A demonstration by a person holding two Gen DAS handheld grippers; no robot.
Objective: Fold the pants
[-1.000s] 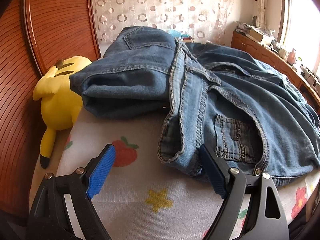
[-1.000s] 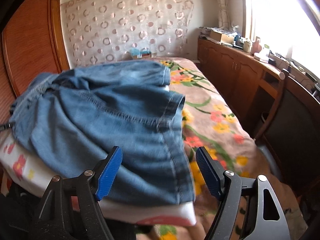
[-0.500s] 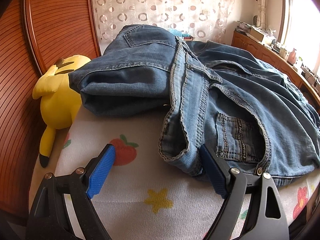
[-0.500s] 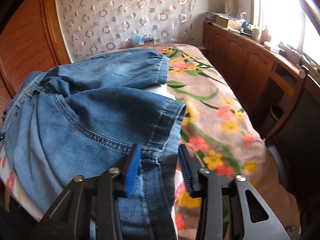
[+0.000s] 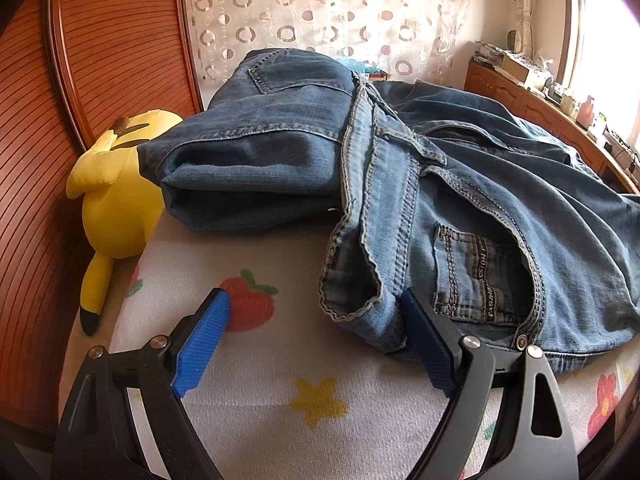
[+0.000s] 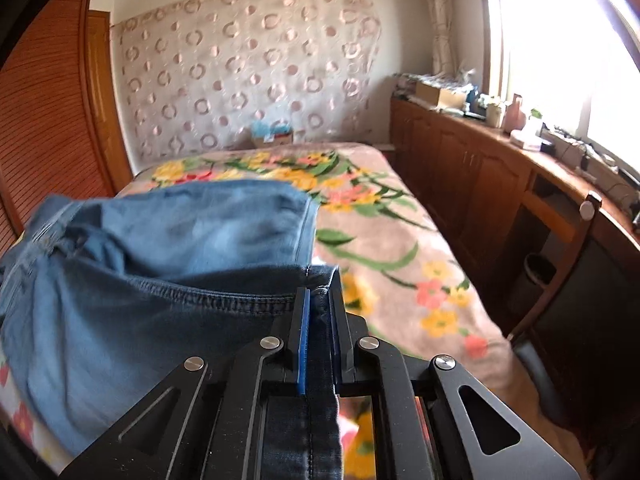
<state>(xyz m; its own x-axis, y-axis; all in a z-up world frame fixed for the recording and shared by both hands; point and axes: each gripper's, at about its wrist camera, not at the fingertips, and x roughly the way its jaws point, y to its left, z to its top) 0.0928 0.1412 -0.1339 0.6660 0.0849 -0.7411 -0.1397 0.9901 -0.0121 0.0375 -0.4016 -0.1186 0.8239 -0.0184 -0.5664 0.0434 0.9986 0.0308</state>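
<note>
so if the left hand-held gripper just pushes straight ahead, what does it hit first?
Likely the jeans: the left hand-held gripper is open, its right finger already against the waistband corner. Between the jaws lies bare printed sheet, then the folded denim. Depth is uncertain.

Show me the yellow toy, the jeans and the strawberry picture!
yellow toy (image 5: 116, 208), left wrist view, its belly.
jeans (image 5: 280, 120), left wrist view, folded upper leg.
strawberry picture (image 5: 250, 308), left wrist view, red middle, on the blanket.
</note>
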